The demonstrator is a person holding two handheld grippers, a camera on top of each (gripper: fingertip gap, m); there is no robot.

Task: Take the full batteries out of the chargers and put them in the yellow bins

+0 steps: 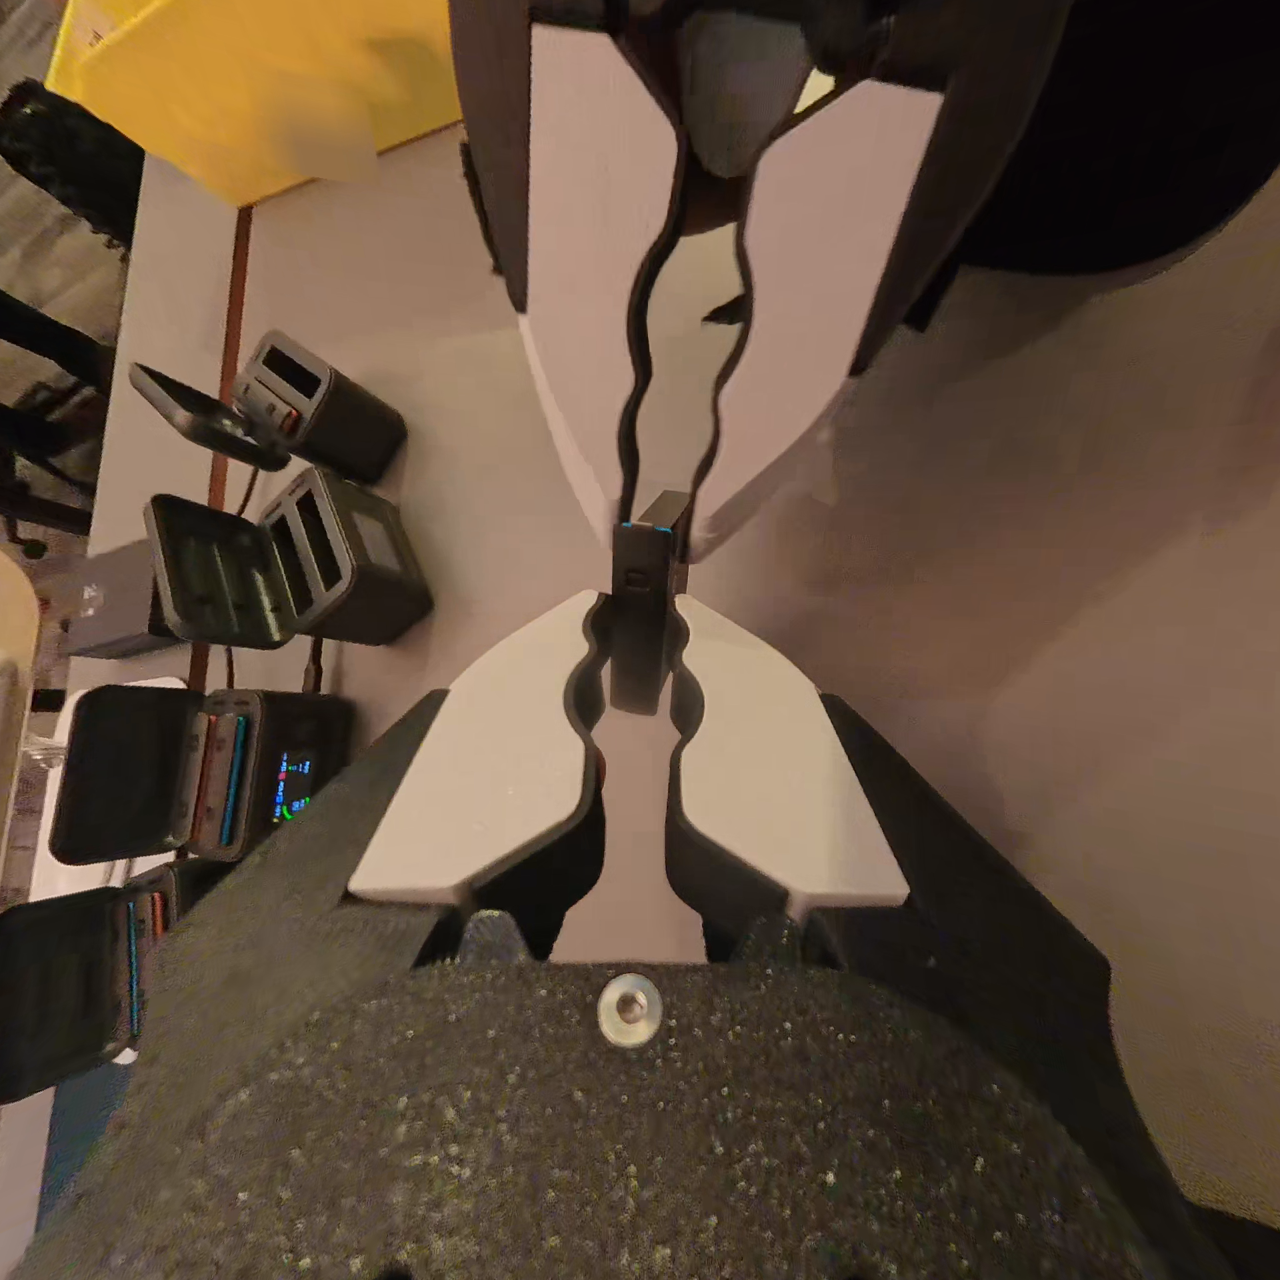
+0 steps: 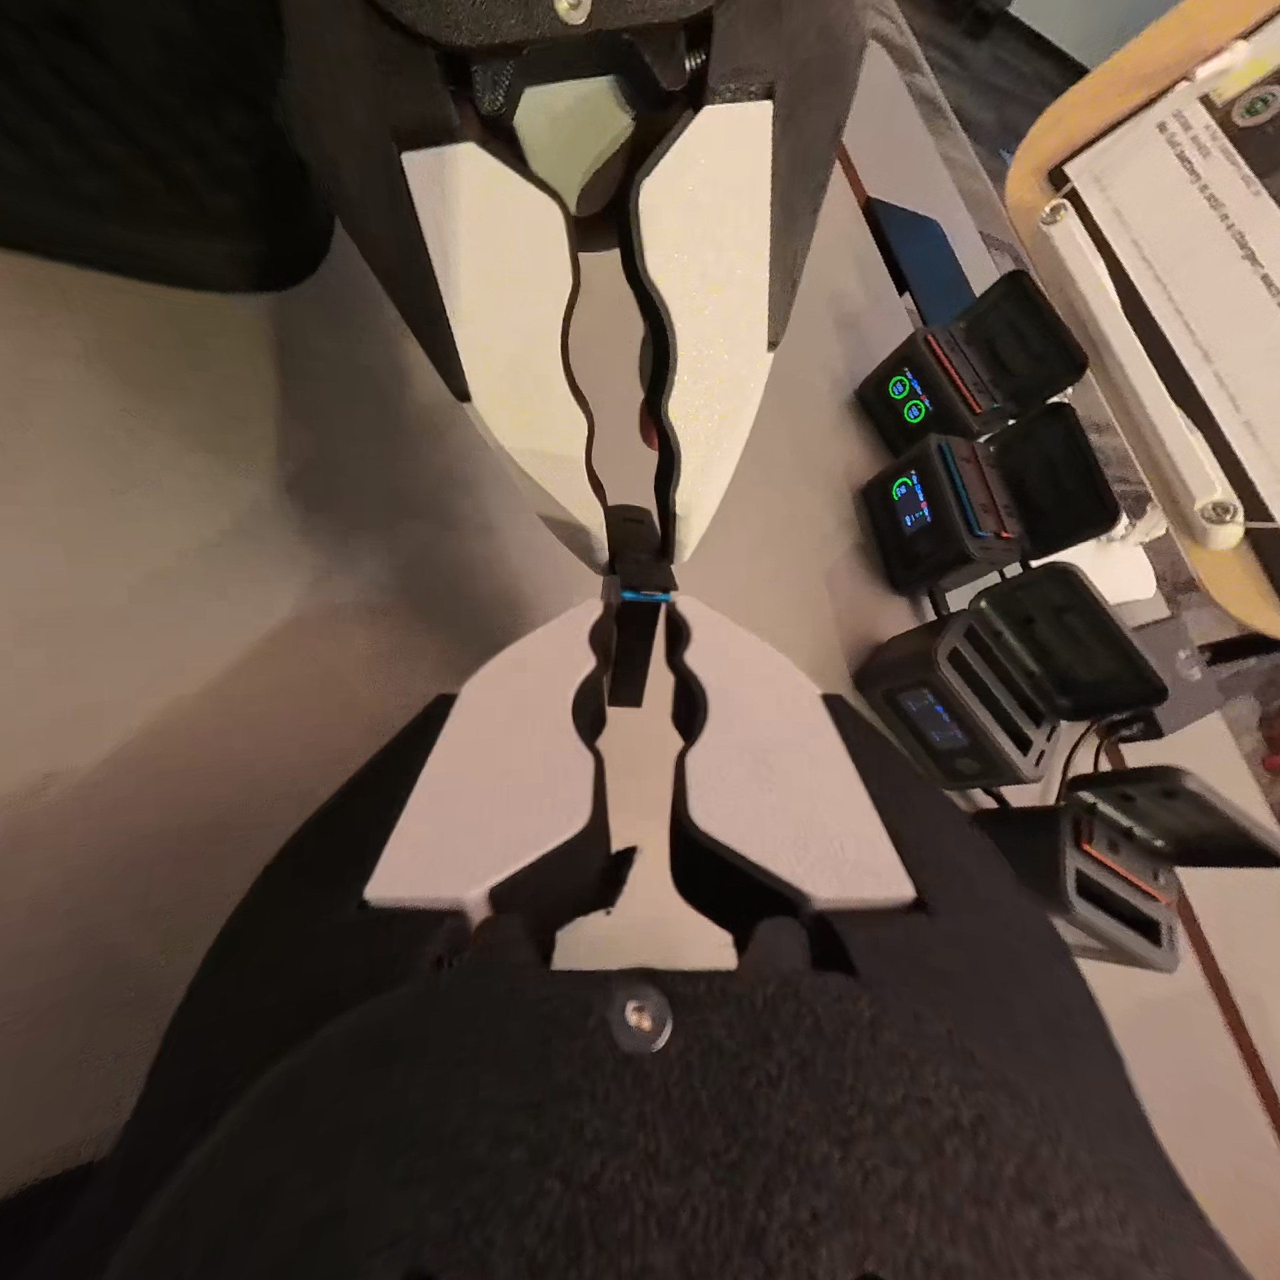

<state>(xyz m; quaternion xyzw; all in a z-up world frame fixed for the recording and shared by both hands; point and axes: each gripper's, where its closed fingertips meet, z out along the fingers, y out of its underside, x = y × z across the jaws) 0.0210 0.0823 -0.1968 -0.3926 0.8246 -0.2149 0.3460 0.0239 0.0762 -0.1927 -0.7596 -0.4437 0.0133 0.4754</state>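
Observation:
A black battery with a blue end [image 1: 638, 616] is held in mid-air between my two grippers, which face each other tip to tip. My left gripper [image 1: 641, 623] is shut on its near part. My right gripper [image 1: 654, 530] reaches in from above and pinches the blue end. In the right wrist view my right gripper [image 2: 636, 623] grips the battery [image 2: 632, 654], and the left gripper [image 2: 632, 547] holds its far part. A yellow bin [image 1: 256, 90] stands at the upper left. Several black chargers [image 1: 346, 554] with open lids line the table's edge.
In the right wrist view the chargers [image 2: 921, 512] sit in a row at the right; two show lit screens, and one holds a blue-edged battery [image 2: 959, 492]. A wood-framed board with a paper sheet [image 2: 1177, 208] stands behind them. The pale tabletop [image 1: 1004, 554] lies below. The grippers are tip to tip, or close to it.

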